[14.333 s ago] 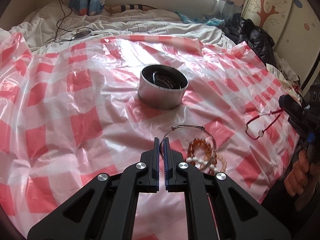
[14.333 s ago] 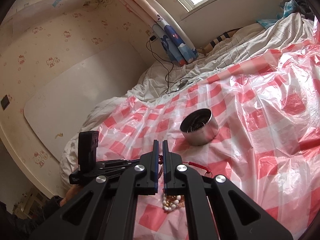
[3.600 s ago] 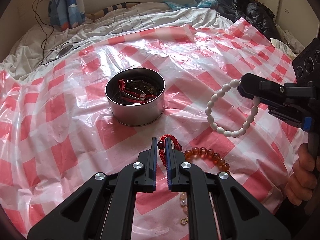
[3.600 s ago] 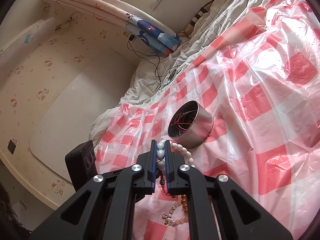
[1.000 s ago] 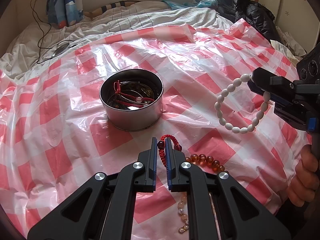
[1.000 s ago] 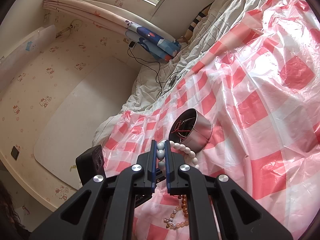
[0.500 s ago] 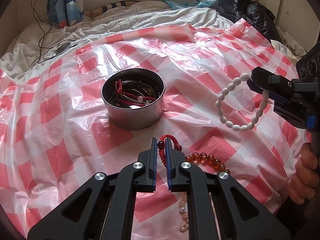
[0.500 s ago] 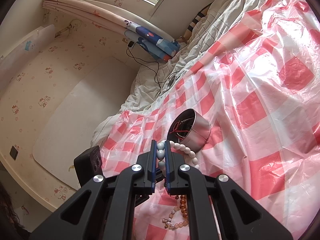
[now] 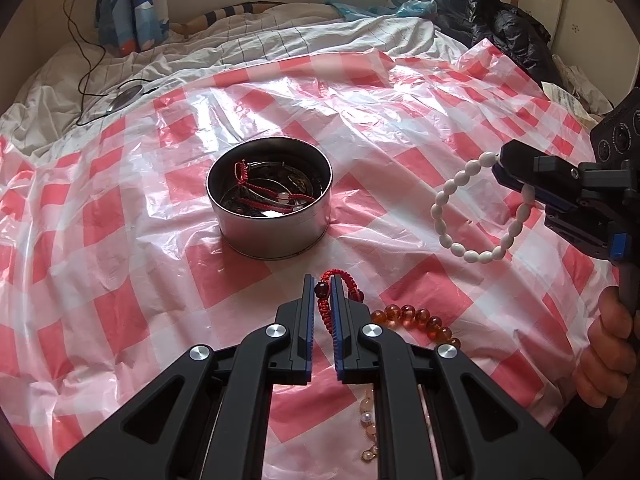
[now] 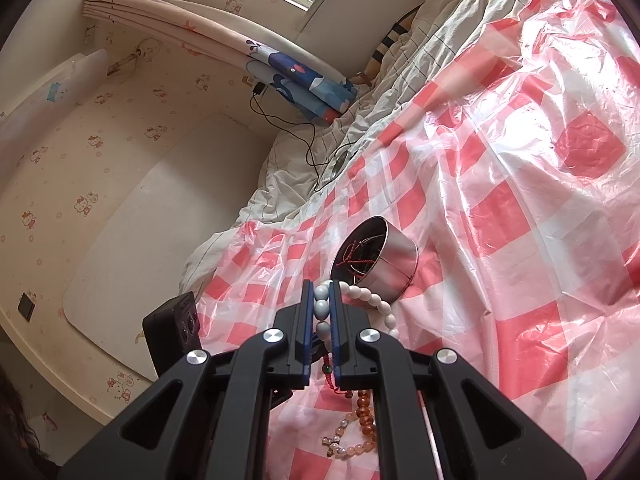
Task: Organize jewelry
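Observation:
A round metal tin (image 9: 270, 208) (image 10: 384, 258) stands on the red-checked plastic sheet (image 9: 120, 240), with red cords and bangles inside. My left gripper (image 9: 321, 286) is shut on a red braided cord bracelet (image 9: 325, 308) just in front of the tin. My right gripper (image 10: 322, 292) (image 9: 502, 162) is shut on a white bead bracelet (image 9: 476, 216) (image 10: 322, 308), which hangs in the air to the right of the tin. An amber bead bracelet (image 9: 416, 318) (image 10: 365, 408) and a pale pink bead string (image 9: 370, 432) (image 10: 348, 440) lie on the sheet near the grippers.
The sheet covers a bed with white bedding (image 9: 260, 40). A black cable and a round device (image 9: 124, 96) lie at the back left. Dark clothing (image 9: 504, 28) is heaped at the back right. A hand (image 9: 608, 352) holds the right gripper's handle.
Both grippers keep their holds and stay where they were. The white bracelet still hangs in the same spot.

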{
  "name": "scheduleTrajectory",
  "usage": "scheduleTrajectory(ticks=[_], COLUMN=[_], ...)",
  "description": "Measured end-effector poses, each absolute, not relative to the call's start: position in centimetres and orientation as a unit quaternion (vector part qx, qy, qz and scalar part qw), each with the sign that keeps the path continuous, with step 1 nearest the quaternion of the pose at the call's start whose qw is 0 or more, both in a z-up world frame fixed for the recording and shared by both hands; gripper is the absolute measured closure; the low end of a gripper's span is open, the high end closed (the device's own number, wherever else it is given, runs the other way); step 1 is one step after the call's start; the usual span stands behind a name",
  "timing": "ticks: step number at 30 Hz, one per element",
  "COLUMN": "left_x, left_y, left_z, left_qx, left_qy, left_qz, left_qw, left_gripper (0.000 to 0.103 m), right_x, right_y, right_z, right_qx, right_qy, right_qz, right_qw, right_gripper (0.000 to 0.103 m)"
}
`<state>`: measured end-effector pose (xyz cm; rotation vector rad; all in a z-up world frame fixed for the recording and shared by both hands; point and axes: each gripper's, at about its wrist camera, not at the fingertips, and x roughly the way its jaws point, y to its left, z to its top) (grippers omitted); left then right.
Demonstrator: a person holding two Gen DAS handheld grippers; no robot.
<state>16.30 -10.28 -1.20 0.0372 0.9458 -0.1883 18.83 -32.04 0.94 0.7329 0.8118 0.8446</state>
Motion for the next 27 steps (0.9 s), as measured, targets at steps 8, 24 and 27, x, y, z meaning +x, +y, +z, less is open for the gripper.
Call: scheduleTrajectory(ticks=[8, 24, 27], left_x=[16.2, 16.0, 15.9], left_y=[-10.2, -8.8, -7.0], left_z=[-1.1, -0.9, -0.8], left_qx=[0.017, 0.0, -0.017], left_qy=[0.455, 0.456, 0.457], left_qz=[-0.09, -0.092, -0.082], left_qw=[0.886, 0.885, 0.885], left_gripper=[0.096, 0.096, 0.096], right_x=[18.9, 18.9, 18.8], right_y=[-32.1, -32.4, -32.1], right_z=[0.9, 0.4, 0.1], right_qx=[0.338, 0.333, 0.311], right_qy=[0.375, 0.379, 0.391], right_qz=[0.389, 0.385, 0.371], right_qw=[0.771, 0.772, 0.782], right_gripper=[0.094, 0.094, 0.087])
